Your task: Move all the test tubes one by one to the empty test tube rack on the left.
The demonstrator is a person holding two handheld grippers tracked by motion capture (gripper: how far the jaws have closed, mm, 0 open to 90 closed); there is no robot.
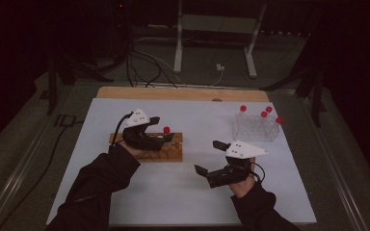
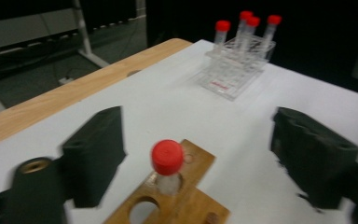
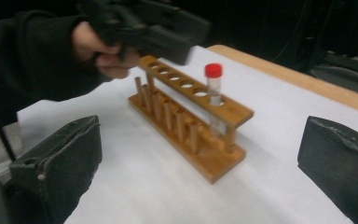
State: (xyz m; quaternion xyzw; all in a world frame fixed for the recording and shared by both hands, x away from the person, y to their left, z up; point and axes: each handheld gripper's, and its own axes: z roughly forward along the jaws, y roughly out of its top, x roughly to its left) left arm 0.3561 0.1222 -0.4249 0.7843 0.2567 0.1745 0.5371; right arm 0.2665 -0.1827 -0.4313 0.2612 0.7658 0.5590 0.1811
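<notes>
While a single red-capped clear tube (image 2: 168, 164) stands upright in the end hole of a slotted wooden rack (image 3: 191, 116), the left gripper (image 1: 161, 129) hovers over that rack with its jaws spread wide, the tube between them and untouched. Four more red-capped tubes (image 2: 247, 28) wait in a clear plastic rack (image 1: 256, 127), well ahead of the left gripper and off to its right. The right gripper (image 1: 211, 157) hangs open and empty over the white table cover (image 1: 188, 192), the wooden rack in front of its jaws. Judged from this, the step is seating or lifting the tube: keeping the jaws level, centred below the cap and moving straight along the tube's axis would avoid tipping the rack.
</notes>
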